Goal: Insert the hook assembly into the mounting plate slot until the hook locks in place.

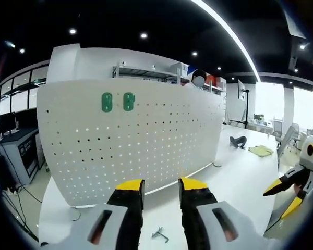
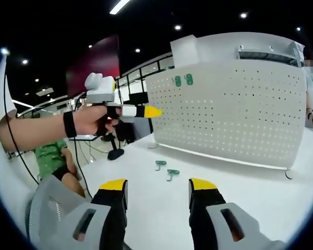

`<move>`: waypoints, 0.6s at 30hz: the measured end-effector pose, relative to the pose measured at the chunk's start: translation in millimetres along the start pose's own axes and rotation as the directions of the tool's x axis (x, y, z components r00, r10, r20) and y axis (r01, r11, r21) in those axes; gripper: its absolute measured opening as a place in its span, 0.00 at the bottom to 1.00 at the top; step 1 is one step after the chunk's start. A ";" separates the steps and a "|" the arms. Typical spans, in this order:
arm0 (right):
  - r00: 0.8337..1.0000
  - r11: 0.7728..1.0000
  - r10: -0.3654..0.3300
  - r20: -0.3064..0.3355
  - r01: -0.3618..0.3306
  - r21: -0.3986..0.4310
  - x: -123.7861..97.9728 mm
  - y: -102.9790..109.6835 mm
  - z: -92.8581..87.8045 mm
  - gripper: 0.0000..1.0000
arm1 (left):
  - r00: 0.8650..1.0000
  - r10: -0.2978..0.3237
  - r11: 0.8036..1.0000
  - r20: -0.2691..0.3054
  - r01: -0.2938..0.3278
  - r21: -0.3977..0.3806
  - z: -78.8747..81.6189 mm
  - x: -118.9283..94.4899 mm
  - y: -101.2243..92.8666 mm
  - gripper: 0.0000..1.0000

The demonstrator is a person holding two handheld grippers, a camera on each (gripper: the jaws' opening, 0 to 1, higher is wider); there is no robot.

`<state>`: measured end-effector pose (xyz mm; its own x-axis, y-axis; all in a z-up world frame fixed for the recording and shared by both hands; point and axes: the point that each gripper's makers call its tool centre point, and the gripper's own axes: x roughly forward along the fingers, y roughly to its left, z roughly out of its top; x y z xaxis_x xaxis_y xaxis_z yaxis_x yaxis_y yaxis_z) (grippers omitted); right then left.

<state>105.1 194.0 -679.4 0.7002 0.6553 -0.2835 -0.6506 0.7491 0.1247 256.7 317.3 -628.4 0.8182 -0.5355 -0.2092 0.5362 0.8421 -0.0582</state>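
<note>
Two green hooks [image 2: 167,170] lie loose on the white worktop [image 2: 240,182] near the pegboard [image 1: 130,135], two already mounted; left gripper [image 1: 161,187] and right gripper [image 2: 157,188] fingers spread, empty: insertion unstarted.

yellow-green cloth [image 1: 261,151], black object [image 1: 238,140], metal shelving [image 1: 146,72]

Left gripper view: low over white table [image 1: 235,177], facing pegboard [image 1: 130,140] nearly head-on, fairly near; green hooks [image 1: 117,102] at 11 o'clock on the board.

Right gripper view: further back, facing same pegboard [image 2: 235,109] obliquely, board at 1 o'clock, left gripper [image 2: 146,111] at 10 o'clock.

Shared: pegboard, mounted green hooks [image 2: 182,80], table [image 2: 250,192].
</note>
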 end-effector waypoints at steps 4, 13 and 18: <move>1.000 1.000 -0.003 -0.004 0.003 0.004 -0.7 1.0 -1.9 0.47 | 1.000 0.001 1.000 -0.022 -0.001 0.005 -11.0 -2.7 2.4 0.27; 1.000 1.000 0.005 -0.021 -0.005 -0.004 -0.3 5.0 -5.5 0.46 | 0.998 0.009 1.000 -0.056 -0.010 -0.008 -33.2 -8.4 10.6 0.26; 0.999 1.000 0.009 -0.033 -0.009 -0.007 0.7 6.9 -6.7 0.46 | 0.997 0.011 1.000 -0.076 -0.012 -0.012 -46.5 -9.4 15.0 0.26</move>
<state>99.1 199.0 -685.1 0.6847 0.6582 -0.3131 -0.6587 0.7426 0.1206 247.4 338.0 -672.7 0.8060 -0.5198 -0.2833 0.5239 0.8491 -0.0675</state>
